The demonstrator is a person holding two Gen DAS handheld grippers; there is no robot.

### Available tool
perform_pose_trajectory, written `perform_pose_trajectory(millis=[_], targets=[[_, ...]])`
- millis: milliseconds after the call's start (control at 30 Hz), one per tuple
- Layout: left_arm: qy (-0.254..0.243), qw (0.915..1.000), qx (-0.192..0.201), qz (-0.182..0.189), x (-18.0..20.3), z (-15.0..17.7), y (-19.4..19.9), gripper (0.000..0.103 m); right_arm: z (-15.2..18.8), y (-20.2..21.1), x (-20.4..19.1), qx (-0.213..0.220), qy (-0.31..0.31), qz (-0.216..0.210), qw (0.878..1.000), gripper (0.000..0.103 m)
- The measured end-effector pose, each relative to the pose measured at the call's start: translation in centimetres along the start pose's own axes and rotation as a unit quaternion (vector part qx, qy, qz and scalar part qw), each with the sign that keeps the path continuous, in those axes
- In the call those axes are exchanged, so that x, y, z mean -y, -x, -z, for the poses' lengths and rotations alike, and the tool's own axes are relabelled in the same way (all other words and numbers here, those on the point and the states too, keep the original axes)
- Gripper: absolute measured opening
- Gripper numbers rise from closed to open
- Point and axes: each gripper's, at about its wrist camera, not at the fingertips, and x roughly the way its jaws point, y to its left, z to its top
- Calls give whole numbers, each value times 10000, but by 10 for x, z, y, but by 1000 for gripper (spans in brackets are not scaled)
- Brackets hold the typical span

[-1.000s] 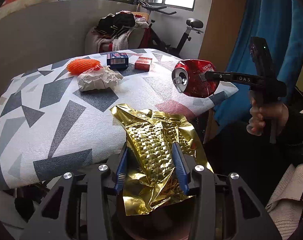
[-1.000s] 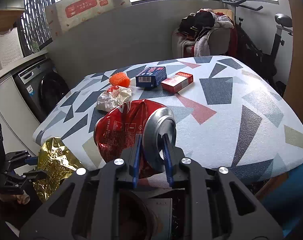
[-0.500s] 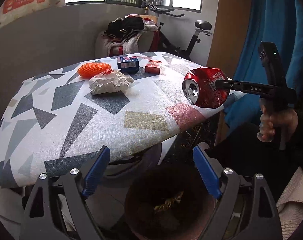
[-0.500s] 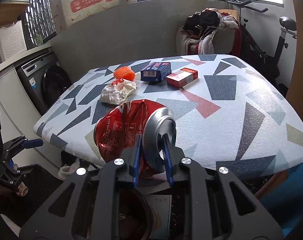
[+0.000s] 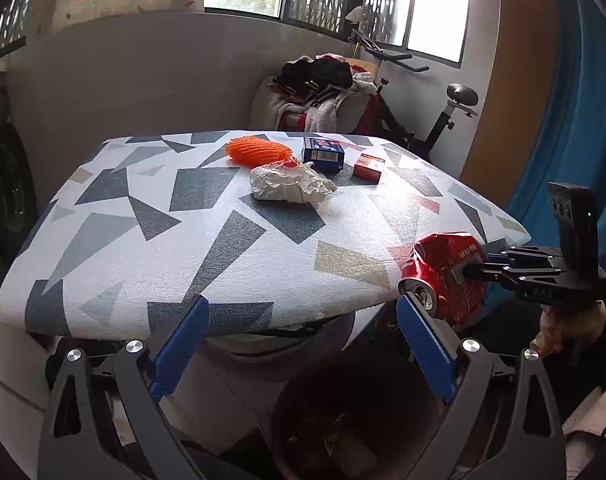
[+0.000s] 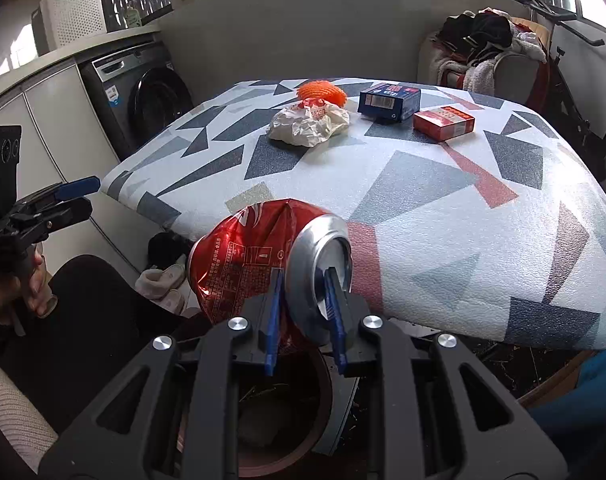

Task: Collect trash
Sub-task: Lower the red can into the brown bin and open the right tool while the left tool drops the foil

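Moved: gold wrapper gone from left tongs (image 5: 301, 344), opening, empty.
Right tongs (image 6: 303, 296): clamp crushed can (image 6: 263, 264).
Next: drop can into bin (image 6: 323, 380) below.

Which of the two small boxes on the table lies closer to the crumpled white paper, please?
The blue box, lying beside the crumpled white paper; the red box lies farther off, beyond the blue one.

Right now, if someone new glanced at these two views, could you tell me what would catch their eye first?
The crushed red can stands out first, pinched by its silver end in the right gripper just above the dark bin at the table's near edge. Next is the left gripper, its blue jaws opening wide with nothing between them. Farther back on the patterned table lie an orange net, crumpled white paper and two small boxes.
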Motion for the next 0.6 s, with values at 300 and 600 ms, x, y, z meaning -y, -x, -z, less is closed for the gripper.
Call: perform_pose_trajectory(millis=[300,600], targets=[[162,9996,-207,-142,-5,6,-9,93,9,-23,-19,-500,448,-60,9977,24],[266,9991,-311,-135,-9,8,-15,93,15,-38,-32,-904,746,-279,9927,24]])
